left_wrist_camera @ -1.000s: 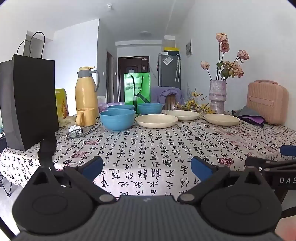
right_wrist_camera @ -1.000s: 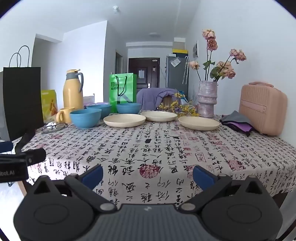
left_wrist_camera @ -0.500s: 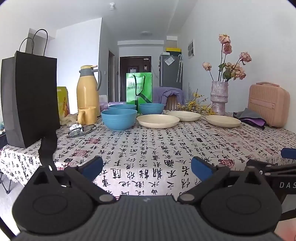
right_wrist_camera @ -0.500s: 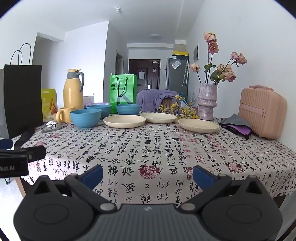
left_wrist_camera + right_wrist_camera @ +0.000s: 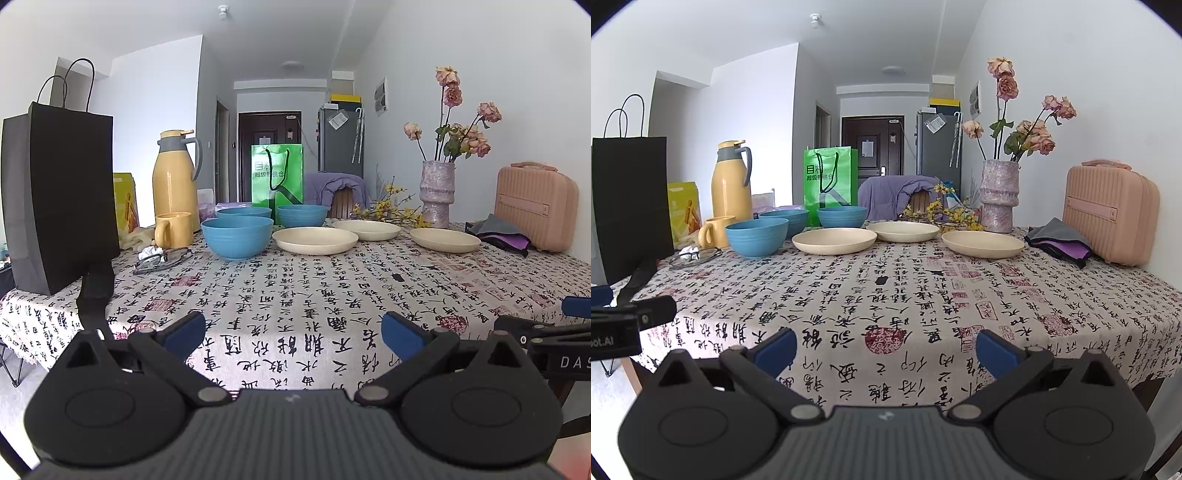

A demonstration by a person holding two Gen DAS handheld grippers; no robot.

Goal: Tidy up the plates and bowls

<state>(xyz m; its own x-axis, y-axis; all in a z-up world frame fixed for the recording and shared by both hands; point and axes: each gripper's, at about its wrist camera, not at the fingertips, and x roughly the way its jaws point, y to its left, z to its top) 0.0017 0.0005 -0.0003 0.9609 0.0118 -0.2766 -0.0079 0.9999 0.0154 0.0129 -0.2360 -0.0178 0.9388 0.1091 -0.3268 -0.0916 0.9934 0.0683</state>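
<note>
Both grippers have edged nearer the table [image 5: 295,295] since the earlier frames. Black calligraphy covers its cloth; "DAS" shows on the right gripper [image 5: 884,349]. It and the left gripper [image 5: 293,334] gape wide, empty. Bowls [image 5: 236,236] and plates [image 5: 316,240] sit far.

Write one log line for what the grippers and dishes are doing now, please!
left hand-held gripper: open, empty | right hand-held gripper: open, empty | blue bowls: three, unstacked | cream plates: three, unstacked | stage: approach
</note>
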